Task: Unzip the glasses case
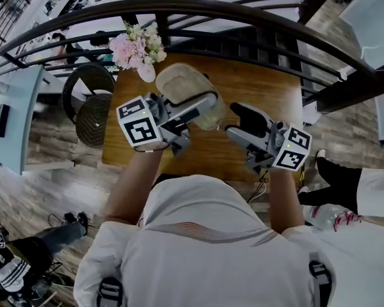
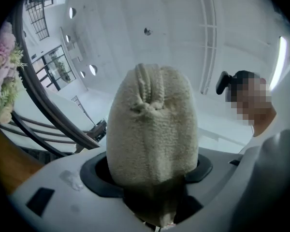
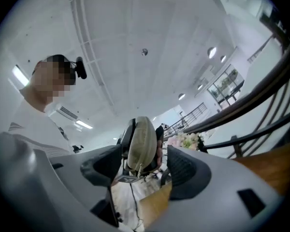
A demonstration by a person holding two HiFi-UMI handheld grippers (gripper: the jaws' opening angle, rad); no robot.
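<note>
Head view: left claw [image 1: 201, 107], clenched on one end of the fuzzy beige glasses case [image 1: 182, 85], which it holds over the wooden table [image 1: 262, 82]. Right claw [image 1: 243, 117] is just beside the case, released and empty; in the right gripper view the case shows beyond the gap, clear of both pads. Farther off are pink-and-white flowers [image 1: 139, 47] at the table's far corner, with a dark curved railing [image 1: 243, 11] behind.

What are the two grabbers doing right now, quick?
Left gripper: closed on the fuzzy glasses case.
Right gripper: open, holding nothing; the case is ahead of its jaws, untouched.
</note>
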